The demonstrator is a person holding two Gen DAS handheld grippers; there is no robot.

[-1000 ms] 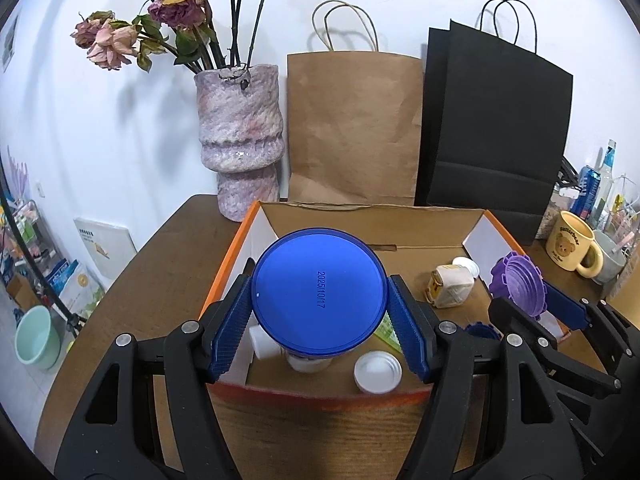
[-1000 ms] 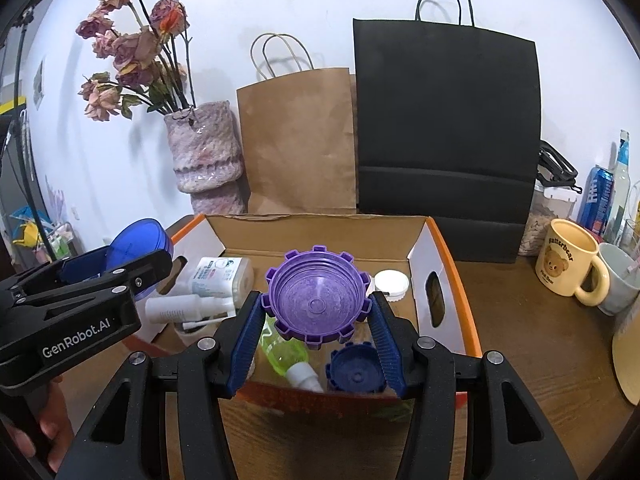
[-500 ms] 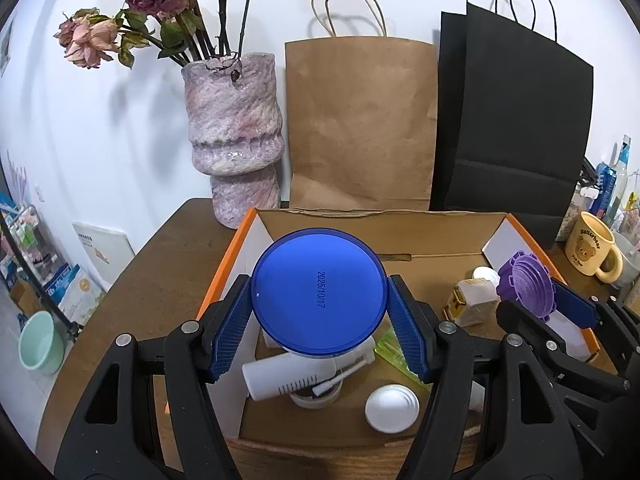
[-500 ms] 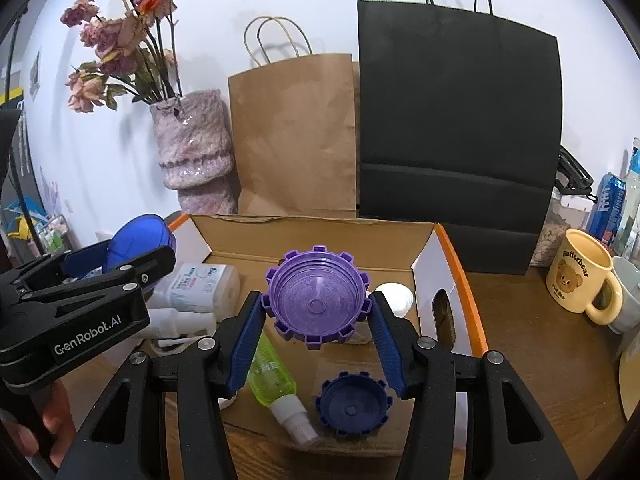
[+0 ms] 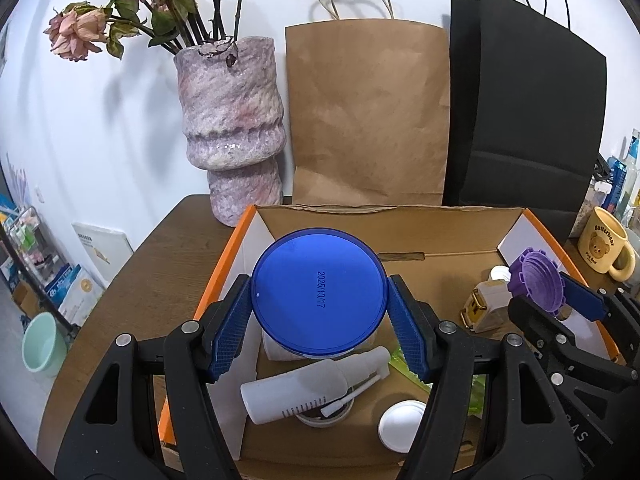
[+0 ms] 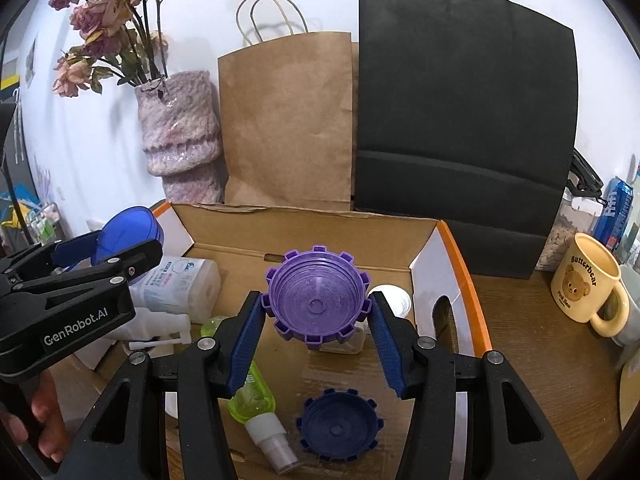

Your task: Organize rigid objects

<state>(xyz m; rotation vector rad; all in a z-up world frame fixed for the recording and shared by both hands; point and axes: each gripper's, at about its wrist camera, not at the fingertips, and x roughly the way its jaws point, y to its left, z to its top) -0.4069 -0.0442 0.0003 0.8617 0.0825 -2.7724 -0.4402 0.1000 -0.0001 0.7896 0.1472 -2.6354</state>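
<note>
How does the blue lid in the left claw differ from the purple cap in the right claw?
The blue lid is smooth-edged, flat and wider; the purple cap has a notched rim and shows its hollow inside. The lid bears a printed date; the cap shows none. Both are round, clamped between claw pads above the cardboard box.

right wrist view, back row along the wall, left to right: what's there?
Dried flowers → pink vase → brown paper bag → black paper bag → blue can.

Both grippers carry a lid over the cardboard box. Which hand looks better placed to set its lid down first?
Right, probably. Its purple lid hangs over bare box floor beside the dark blue lid. The left gripper holds its blue lid over a lying white bottle.
</note>
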